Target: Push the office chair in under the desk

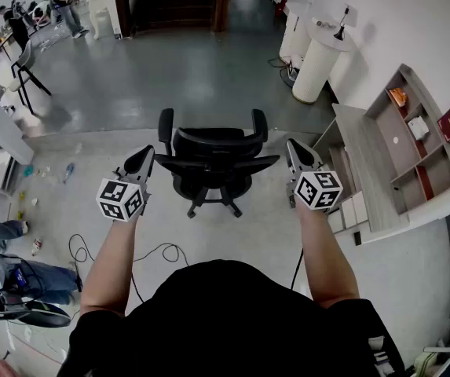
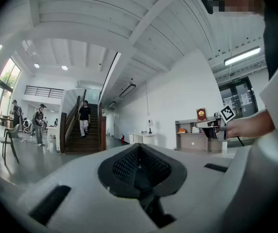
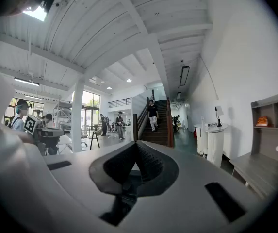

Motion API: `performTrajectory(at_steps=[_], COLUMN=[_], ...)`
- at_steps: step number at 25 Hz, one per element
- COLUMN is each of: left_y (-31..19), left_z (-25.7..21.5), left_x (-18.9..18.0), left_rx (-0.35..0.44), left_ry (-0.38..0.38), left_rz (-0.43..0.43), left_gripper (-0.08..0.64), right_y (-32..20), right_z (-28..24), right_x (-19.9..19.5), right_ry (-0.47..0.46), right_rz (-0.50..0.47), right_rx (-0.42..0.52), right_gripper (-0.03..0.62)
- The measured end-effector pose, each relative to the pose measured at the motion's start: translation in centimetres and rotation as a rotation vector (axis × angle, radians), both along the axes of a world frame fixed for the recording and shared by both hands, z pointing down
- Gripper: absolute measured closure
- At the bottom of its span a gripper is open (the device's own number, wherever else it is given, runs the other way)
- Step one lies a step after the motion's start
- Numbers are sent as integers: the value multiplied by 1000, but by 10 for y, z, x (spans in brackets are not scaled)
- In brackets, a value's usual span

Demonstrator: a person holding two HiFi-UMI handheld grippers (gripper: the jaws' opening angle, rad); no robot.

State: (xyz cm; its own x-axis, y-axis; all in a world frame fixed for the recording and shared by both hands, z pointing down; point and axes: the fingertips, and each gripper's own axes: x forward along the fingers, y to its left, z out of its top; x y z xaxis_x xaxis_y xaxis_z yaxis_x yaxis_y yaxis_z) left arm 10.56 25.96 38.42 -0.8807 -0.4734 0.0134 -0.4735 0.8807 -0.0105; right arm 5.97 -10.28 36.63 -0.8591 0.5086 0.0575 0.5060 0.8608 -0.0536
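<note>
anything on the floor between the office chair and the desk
Nothing visible: the floor between the office chair and the desk looks bare. Only the right gripper is held above that gap.

A dark wooden staircase rose at the far end, with one person on its steps. A white round stand carried a small lamp. A black cable looped over the grey floor, and a stool stood far left.
</note>
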Motion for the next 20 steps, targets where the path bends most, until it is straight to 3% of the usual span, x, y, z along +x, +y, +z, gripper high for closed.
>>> performTrajectory(at_steps=[20], left_y=[-40], left_z=[14], left_x=[-1], left_rx=[-16], left_ry=[43], left_rz=[-59], left_gripper=[543], right_y=[-36], right_z=[6], right_x=[-20], right_ry=[-25], right_rz=[-77], right_rx=[-46], right_gripper=[584])
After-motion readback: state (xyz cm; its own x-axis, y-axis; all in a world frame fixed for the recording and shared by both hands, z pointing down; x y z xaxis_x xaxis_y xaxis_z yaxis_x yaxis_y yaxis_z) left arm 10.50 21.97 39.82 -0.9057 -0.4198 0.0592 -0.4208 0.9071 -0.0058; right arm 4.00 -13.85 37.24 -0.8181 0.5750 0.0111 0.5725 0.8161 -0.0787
